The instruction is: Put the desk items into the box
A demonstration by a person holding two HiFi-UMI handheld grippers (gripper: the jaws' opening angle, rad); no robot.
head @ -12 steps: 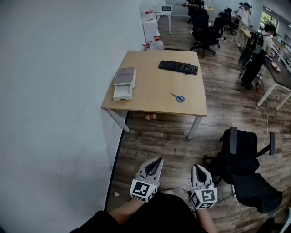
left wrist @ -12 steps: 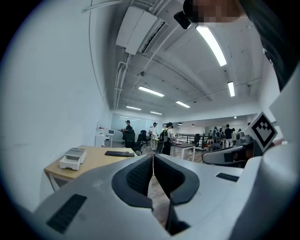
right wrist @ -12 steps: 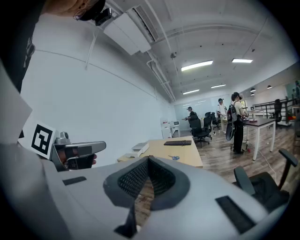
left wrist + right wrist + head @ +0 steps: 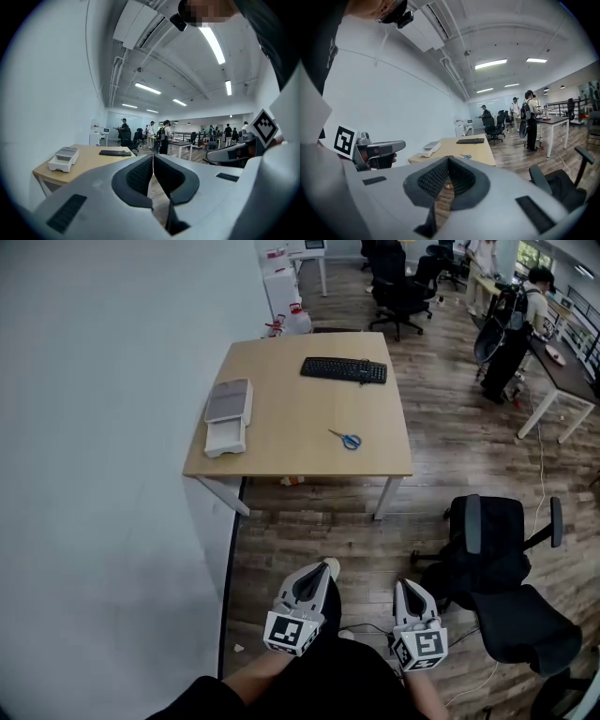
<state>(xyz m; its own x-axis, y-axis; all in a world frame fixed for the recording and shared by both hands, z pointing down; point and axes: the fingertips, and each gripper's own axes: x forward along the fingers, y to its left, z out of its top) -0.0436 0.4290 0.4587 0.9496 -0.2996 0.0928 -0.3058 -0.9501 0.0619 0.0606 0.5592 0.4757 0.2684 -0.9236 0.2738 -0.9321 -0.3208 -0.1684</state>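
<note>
A wooden desk (image 4: 291, 427) stands ahead against the white wall. On it lie a black keyboard (image 4: 343, 370), blue-handled scissors (image 4: 346, 439) and a white box (image 4: 228, 415) with a grey slab on top. Both grippers hang low near my body, far short of the desk. My left gripper (image 4: 322, 570) and right gripper (image 4: 409, 586) are both shut with nothing between their pads. The left gripper view shows its tips (image 4: 153, 157) meeting, with the box (image 4: 64, 158) and keyboard (image 4: 115, 153) far off. In the right gripper view, the tips (image 4: 448, 160) meet below the distant scissors (image 4: 465, 156).
A black office chair (image 4: 506, 587) stands to my right on the wood floor. A small orange and white thing (image 4: 292, 481) lies under the desk's front edge. More chairs, desks and several people (image 4: 514, 324) fill the back right. Cables (image 4: 370, 629) trail by my feet.
The head view has swung slightly, so the desk now sits further left in the picture. Both grippers stay shut in about the same place.
</note>
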